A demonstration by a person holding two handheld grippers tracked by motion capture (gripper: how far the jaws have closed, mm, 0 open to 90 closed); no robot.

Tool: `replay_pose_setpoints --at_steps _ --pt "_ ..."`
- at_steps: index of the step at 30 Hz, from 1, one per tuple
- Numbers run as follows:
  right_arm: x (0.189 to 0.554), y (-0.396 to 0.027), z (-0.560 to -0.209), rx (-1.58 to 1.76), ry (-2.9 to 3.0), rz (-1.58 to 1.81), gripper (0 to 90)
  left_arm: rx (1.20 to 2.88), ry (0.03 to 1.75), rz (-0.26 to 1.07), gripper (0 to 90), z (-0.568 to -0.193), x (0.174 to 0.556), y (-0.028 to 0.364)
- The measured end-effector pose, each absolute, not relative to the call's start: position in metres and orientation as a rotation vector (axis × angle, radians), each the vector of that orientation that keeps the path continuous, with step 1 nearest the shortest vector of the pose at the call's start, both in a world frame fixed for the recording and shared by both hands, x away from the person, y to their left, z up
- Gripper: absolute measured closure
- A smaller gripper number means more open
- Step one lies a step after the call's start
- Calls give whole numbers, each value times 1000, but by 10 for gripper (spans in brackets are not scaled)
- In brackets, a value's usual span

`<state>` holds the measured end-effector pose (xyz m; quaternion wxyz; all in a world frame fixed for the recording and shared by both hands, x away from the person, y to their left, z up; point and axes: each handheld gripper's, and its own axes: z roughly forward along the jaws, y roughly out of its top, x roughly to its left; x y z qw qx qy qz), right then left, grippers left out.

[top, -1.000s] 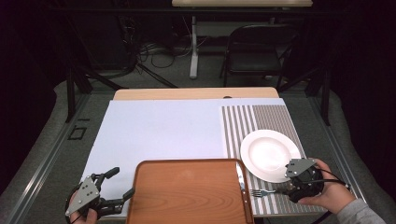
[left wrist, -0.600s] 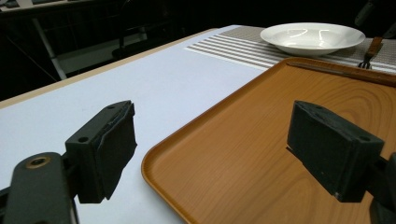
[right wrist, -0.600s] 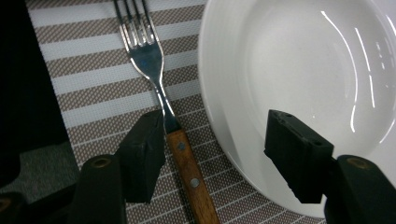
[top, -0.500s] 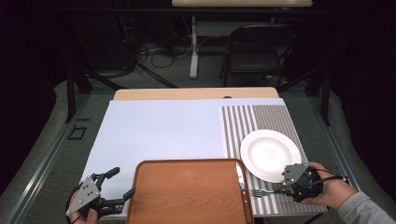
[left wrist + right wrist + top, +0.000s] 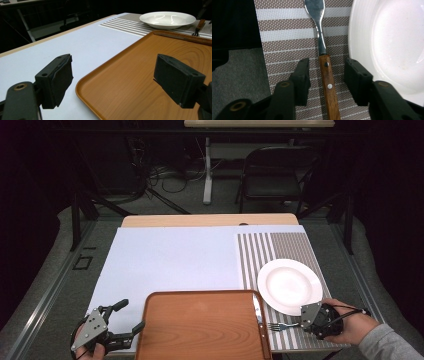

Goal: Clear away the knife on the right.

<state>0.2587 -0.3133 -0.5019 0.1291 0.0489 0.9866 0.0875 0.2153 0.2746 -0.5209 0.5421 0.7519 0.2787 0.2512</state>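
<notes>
Striped placemat (image 5: 280, 247) at the table's near right carries the fork (image 5: 325, 72) beside the white plate (image 5: 289, 286), its wooden handle between the right gripper (image 5: 327, 75) jaws, which have just been closing without yet pressing it—pickup imminent; left gripper (image 5: 112, 80) gapes wide at the tray (image 5: 140, 75).

**What the pictures leave unclear**

In the right gripper view, the fork (image 5: 325, 62) runs off the top edge beyond the claw, so its prongs are cut off, and its wooden handle's end leaves the bottom edge between the jaws. The plate (image 5: 392, 45) beside the claw is cropped at the right. In the left gripper view, the tray (image 5: 140, 75) beneath the claw is cut off at the right and bottom edges.
</notes>
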Motion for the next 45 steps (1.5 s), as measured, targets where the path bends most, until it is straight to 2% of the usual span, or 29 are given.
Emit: replay_pose_setpoints --at_steps 9,45 --pt "262 -312 -509 145 2879 221 661 1786 664 596 152 -521 215 275" --pt "269 -308 -524 53 2910 139 738 1792 662 593 152 -521 216 274"
